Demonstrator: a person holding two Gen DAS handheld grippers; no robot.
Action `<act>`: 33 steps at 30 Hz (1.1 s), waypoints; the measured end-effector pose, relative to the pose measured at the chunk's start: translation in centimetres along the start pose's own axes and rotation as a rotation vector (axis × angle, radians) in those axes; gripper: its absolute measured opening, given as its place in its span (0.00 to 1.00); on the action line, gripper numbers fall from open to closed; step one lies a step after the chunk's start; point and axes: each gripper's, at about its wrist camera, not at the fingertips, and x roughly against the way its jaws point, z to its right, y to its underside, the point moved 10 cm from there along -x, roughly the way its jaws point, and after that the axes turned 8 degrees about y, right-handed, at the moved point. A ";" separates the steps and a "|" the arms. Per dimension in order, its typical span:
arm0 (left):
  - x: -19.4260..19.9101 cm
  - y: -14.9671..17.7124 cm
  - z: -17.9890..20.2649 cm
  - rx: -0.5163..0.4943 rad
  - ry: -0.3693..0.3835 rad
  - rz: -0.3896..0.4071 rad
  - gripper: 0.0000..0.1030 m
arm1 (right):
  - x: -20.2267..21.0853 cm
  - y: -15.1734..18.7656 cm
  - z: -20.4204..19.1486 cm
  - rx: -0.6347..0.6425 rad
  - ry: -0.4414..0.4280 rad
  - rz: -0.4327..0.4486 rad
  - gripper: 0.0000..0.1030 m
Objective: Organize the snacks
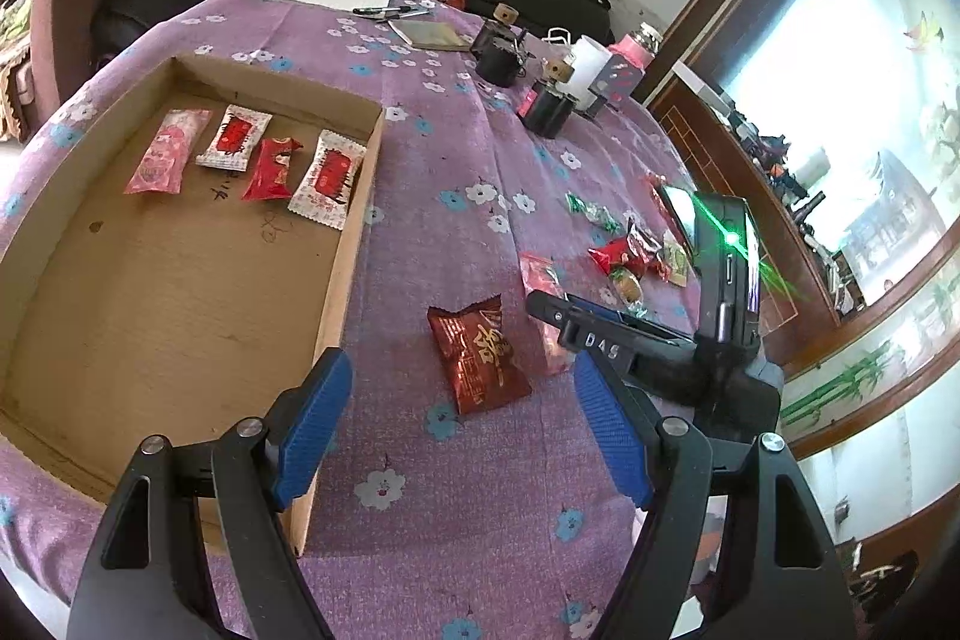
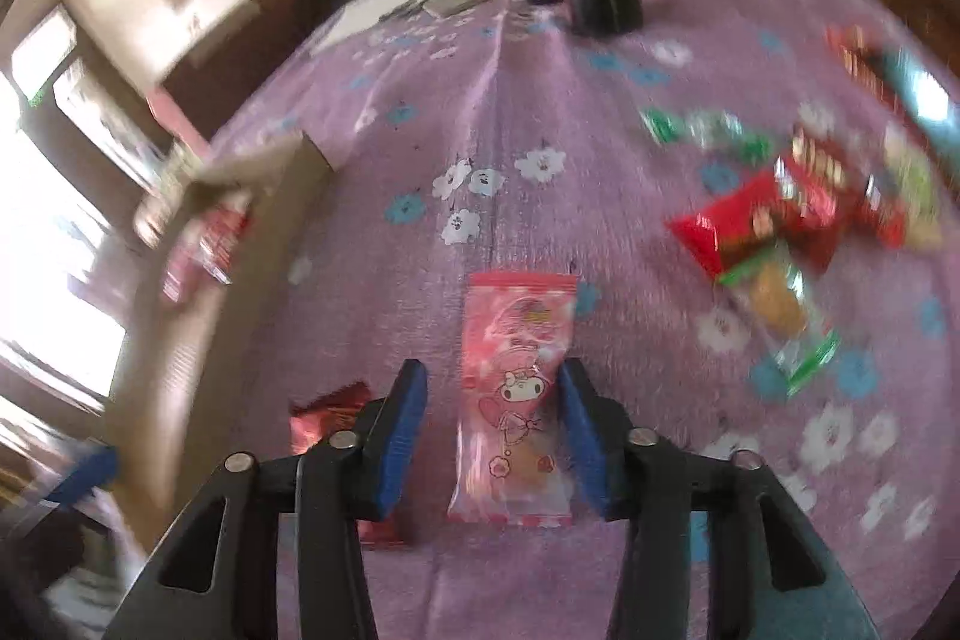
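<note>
Where fingers gape, pink snack packet (image 2: 516,394) between.

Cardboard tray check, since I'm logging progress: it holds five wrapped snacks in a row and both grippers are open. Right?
Not quite: the left wrist view shows four wrapped snacks in the shallow cardboard tray, not five. Both the left gripper and right gripper are open.

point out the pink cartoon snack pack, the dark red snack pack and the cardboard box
pink cartoon snack pack (image 2: 510,388), right wrist view, printed middle
dark red snack pack (image 1: 478,353), left wrist view, centre of wrapper
cardboard box (image 1: 354,220), left wrist view, right wall
</note>
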 end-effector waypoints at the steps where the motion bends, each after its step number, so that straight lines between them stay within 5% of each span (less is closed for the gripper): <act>1: -0.2 0.1 0.1 -0.005 -0.002 -0.007 0.74 | 0.1 0.2 0.1 0.010 -0.004 0.002 0.30; 12: -7.3 1.6 2.1 -0.099 -0.058 -0.139 0.74 | 2.5 3.2 6.4 -0.012 0.023 0.026 0.29; 18: -10.6 1.5 1.3 -0.181 -0.183 -0.147 0.74 | 3.1 4.0 7.5 -0.031 0.002 0.033 0.30; 20: -11.2 1.5 0.9 -0.213 -0.231 -0.146 0.61 | 3.3 4.2 7.5 -0.030 -0.004 0.037 0.30; 21: -11.2 1.4 0.9 -0.253 -0.263 -0.132 0.42 | 3.4 4.2 7.4 -0.029 -0.008 0.040 0.29; 22: -11.2 1.6 1.0 -0.279 -0.276 -0.133 0.41 | 3.5 4.3 7.4 -0.027 -0.015 0.043 0.29; 33: -6.3 0.1 2.3 -0.151 -0.077 -0.057 0.38 | 6.0 3.5 5.7 -0.023 -0.088 0.111 0.29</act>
